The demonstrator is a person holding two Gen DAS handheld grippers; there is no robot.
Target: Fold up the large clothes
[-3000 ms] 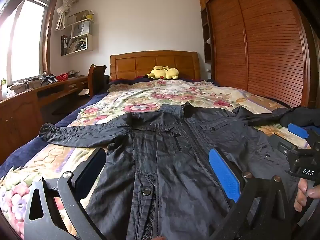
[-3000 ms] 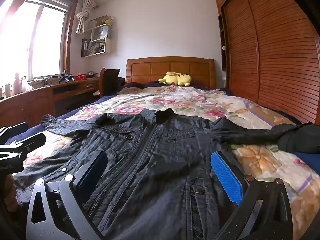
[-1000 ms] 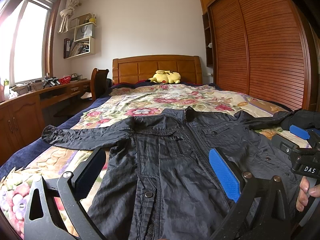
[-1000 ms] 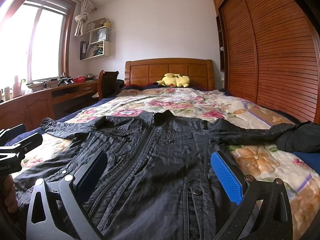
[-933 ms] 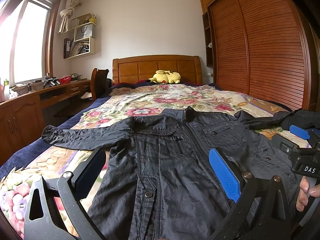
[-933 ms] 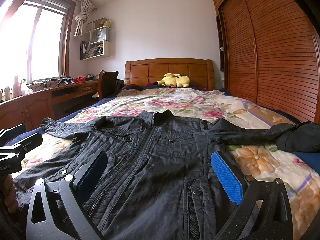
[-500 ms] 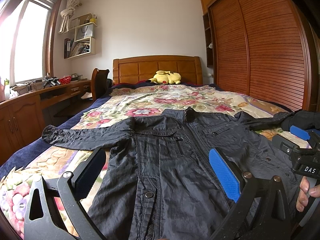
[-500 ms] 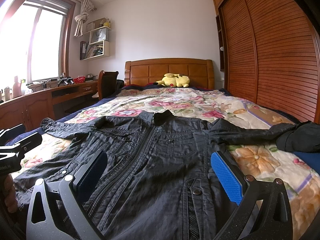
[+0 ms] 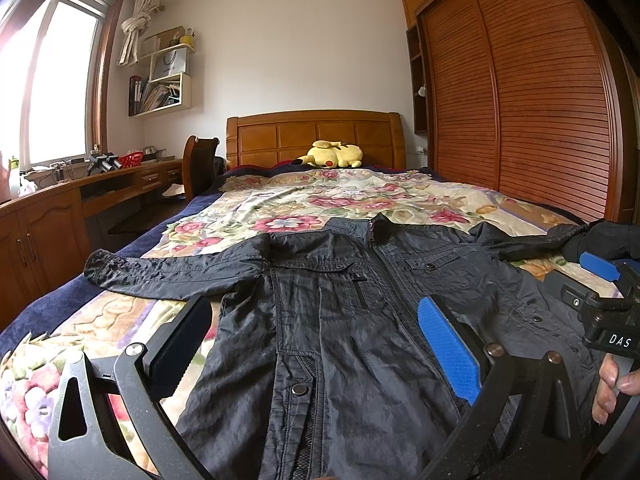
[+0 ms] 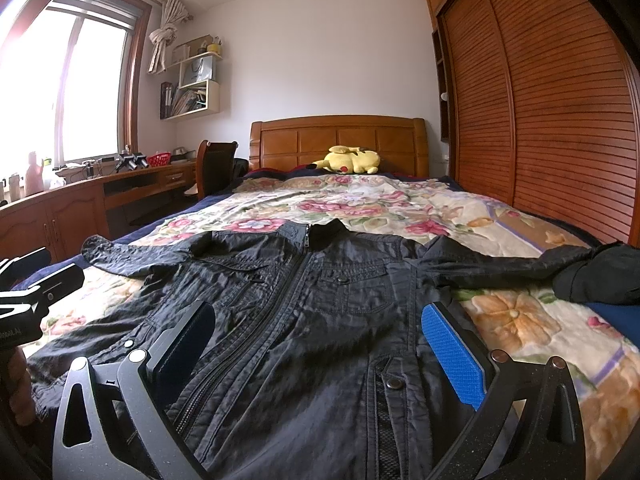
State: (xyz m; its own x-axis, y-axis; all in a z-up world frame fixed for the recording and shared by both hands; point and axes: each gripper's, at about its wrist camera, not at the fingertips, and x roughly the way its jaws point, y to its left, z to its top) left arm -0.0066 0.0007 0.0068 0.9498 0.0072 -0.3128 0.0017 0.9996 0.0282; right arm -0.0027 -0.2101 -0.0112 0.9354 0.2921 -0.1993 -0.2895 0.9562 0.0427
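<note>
Jacket lies face up and zipped on the floral bed cover, sleeves spread to both sides, flat so you can fold from the hem. Your left gripper and right gripper hover wide, holding nothing, over its lower half. A yellow plush toy sits by the headboard; wooden wardrobe doors line one wall.

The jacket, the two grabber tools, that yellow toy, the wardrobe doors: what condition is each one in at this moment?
Jacket: spread flat on the bed, front up, zipped, both sleeves stretched out sideways, unfolded.
Left gripper: open, holding nothing, over the jacket's lower half.
Right gripper: open, holding nothing, over the jacket's lower half.
Yellow plush toy: lying by the headboard.
Wardrobe doors: shut.
Curtain: knotted up beside the window.
</note>
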